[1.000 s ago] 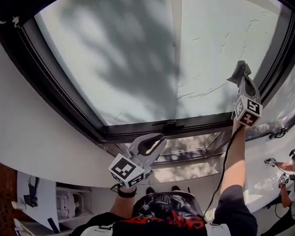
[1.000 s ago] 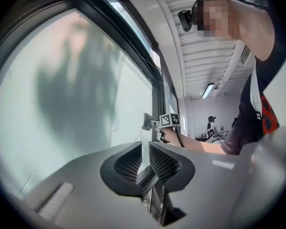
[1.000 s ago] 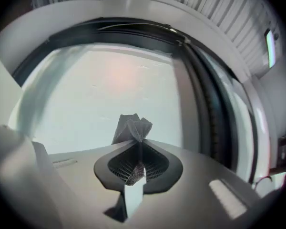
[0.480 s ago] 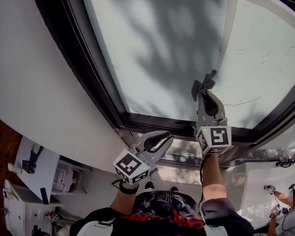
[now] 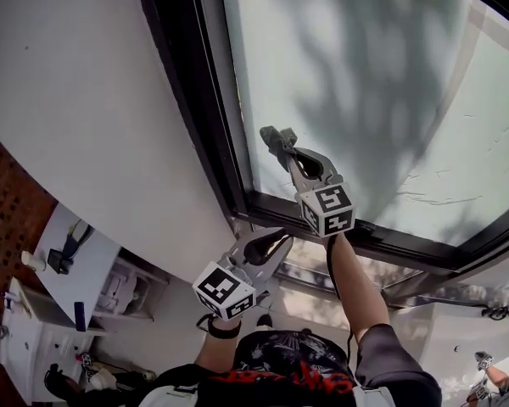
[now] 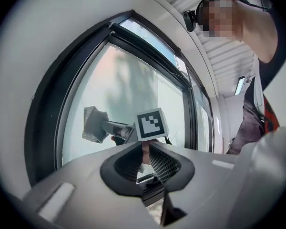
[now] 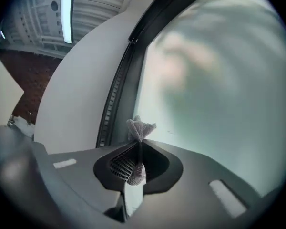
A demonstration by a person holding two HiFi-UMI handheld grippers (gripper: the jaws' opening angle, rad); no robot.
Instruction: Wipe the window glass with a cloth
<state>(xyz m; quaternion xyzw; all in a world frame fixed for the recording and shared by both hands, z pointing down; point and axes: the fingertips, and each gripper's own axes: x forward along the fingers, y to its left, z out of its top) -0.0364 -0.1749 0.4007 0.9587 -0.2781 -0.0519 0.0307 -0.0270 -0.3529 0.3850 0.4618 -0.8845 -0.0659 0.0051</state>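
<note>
At the window glass (image 5: 348, 75), right tongs (image 5: 281, 145) pinch a grey cloth (image 7: 140, 128); left tongs (image 5: 278, 241) are pressed together.

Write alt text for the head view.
The right tool holds a grey cloth to the window glass, near the pane's lower left corner beside the black frame. The left tool hangs lower, shut and empty, off the glass.
</note>
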